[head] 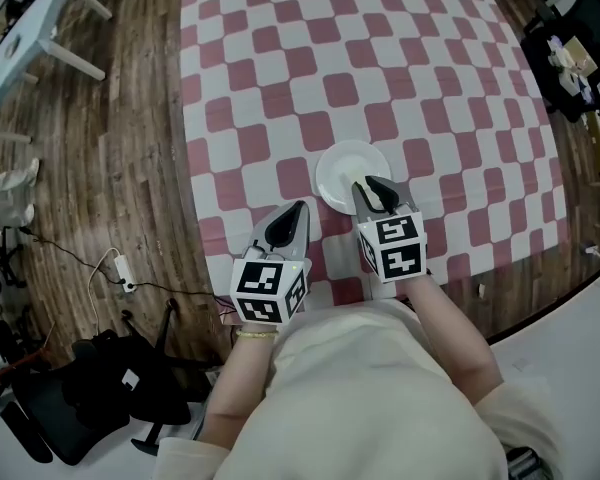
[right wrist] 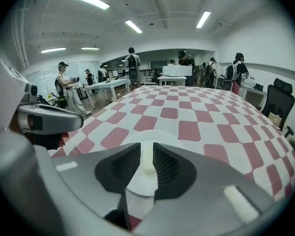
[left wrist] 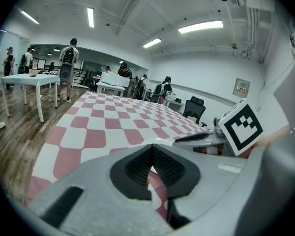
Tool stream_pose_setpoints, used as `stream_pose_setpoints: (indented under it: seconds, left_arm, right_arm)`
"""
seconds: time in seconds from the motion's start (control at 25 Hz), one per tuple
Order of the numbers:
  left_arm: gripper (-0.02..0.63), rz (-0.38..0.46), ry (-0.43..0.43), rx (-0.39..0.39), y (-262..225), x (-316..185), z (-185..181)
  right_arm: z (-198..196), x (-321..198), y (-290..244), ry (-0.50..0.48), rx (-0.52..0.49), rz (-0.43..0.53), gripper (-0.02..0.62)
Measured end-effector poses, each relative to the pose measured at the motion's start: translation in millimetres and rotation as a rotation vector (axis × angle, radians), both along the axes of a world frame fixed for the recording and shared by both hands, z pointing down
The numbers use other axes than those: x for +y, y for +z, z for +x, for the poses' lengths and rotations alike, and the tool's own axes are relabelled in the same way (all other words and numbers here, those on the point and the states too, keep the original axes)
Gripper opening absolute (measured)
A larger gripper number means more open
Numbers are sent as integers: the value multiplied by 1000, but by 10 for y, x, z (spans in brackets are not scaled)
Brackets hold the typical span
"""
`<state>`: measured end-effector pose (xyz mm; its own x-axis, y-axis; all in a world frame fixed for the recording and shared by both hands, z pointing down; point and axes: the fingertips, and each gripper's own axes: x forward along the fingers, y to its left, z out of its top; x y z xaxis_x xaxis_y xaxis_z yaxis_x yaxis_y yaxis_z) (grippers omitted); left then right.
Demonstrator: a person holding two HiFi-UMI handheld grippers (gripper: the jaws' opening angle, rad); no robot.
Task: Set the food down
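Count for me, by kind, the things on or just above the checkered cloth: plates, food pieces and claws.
white plate: 1
pale food stick, gripped by the right claw above the plate: 1
claws, the left claw shut, and the right claw: 2
Total: 4

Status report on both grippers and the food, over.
Left gripper jaws shut. Right gripper clamped on pale food piece, over white plate. Nothing in the way.

Person in cream top [head: 380,388], yellowish wristband [head: 252,334]. Left tool [head: 296,208] & right tool [head: 372,184]: grey bodies, blk ribbed pads [right wrist: 125,163], white cubes [head: 270,290] w/ blk square markers.
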<state>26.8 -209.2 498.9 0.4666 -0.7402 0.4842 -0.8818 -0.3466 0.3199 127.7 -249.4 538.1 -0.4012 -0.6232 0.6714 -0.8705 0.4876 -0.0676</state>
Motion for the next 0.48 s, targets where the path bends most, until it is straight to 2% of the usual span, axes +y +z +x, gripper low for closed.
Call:
stream_pose_setpoints:
  seconds: [0.48]
  left_arm:
    - [5,25,22,6,-131,188,57]
  right_arm:
    - [39,174,-330,51,-45,89,6]
